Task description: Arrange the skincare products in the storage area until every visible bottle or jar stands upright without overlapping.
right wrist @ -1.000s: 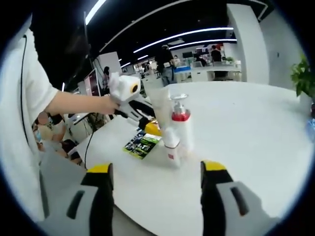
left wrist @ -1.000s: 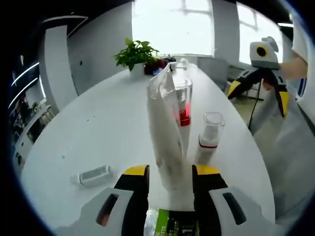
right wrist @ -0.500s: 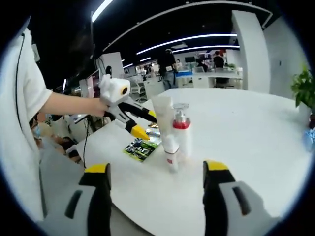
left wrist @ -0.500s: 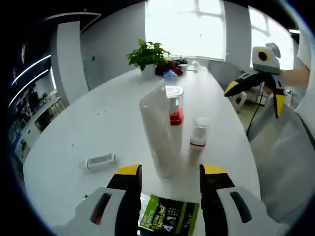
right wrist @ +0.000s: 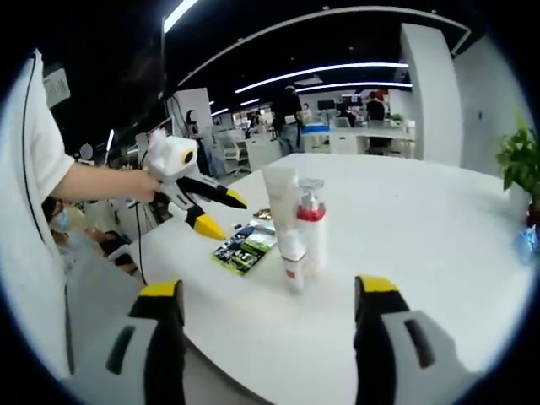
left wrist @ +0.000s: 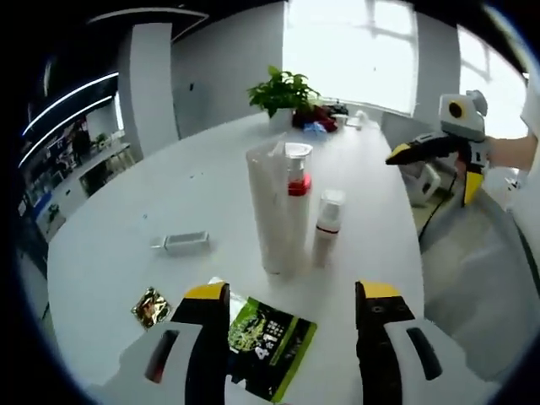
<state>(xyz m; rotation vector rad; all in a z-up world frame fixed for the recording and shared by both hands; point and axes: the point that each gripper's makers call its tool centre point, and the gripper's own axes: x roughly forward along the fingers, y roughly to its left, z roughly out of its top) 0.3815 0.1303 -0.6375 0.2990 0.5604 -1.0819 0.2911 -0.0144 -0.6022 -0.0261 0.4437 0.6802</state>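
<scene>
On the white oval worktop (left wrist: 152, 211), a tall white squeeze tube (left wrist: 270, 207), a red-collared pump bottle (left wrist: 295, 181) and a small white red-banded bottle (left wrist: 326, 228) stood upright, clustered together. Left gripper (left wrist: 287, 299) and right gripper (right wrist: 270, 299) hovered spread, holding nothing. A green sachet (left wrist: 270, 337) lay flat near them.

left gripper (left wrist: 291, 316), white body with black yellow-tipped jaws: jaws spread wide, nothing between them. right gripper (right wrist: 266, 310), same build: jaws wide apart, empty. seen from the other view, each is gripped by a hand (right wrist: 145, 187), forearm bare, apparently short white sleeve.
</scene>
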